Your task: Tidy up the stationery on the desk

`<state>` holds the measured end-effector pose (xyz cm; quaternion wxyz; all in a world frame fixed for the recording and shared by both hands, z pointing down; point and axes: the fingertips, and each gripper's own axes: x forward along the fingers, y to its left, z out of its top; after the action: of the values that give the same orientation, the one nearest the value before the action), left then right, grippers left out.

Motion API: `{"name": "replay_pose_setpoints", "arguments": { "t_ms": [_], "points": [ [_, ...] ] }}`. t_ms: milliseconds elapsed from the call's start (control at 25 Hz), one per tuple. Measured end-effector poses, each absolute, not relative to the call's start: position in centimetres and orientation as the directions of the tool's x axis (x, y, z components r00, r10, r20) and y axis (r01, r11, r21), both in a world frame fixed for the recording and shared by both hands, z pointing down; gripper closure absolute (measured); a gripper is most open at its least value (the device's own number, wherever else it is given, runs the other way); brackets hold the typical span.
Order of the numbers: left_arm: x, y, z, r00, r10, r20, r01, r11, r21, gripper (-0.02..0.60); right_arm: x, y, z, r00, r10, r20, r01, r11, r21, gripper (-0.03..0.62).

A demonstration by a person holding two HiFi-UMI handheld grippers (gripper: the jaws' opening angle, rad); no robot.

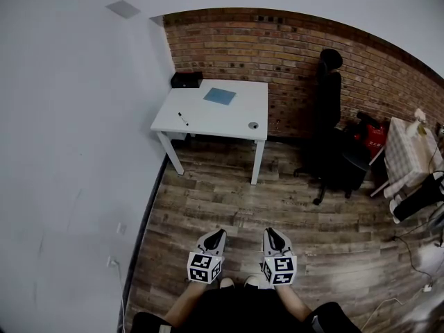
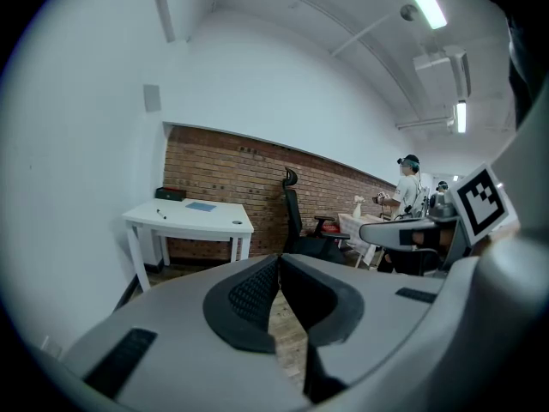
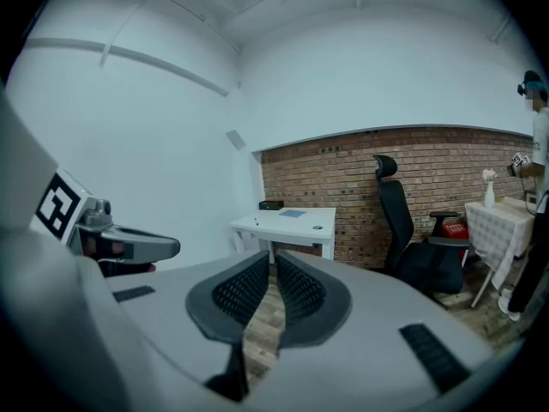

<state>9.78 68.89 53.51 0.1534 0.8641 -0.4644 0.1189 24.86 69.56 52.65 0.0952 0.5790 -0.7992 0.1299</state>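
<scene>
The white desk [image 1: 236, 120] stands far off by the brick wall [image 1: 291, 54], well apart from both grippers and a bit to their left; the left gripper [image 1: 220, 233] looks the nearer one; it and the right gripper [image 1: 270, 232] have their jaws pressed together, holding nothing; on the desk lie a blue pad [image 1: 219, 96], far side, and a pen [image 1: 183, 119], left side, slanting far-left to near-right.

Bright, even light from ceiling tube lamps [image 2: 426, 0]; strong fisheye curvature, dark vignetted corners.
</scene>
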Motion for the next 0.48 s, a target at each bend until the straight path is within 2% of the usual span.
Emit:
{"name": "replay_pose_setpoints", "arguments": {
  "t_ms": [480],
  "points": [
    [10.07, 69.72, 53.42, 0.518, -0.779, 0.353, -0.854, -0.497, 0.156, 0.558, 24.95, 69.98, 52.6, -0.345, -0.888, 0.303, -0.939, 0.331, -0.099, 0.569]
  ]
}}
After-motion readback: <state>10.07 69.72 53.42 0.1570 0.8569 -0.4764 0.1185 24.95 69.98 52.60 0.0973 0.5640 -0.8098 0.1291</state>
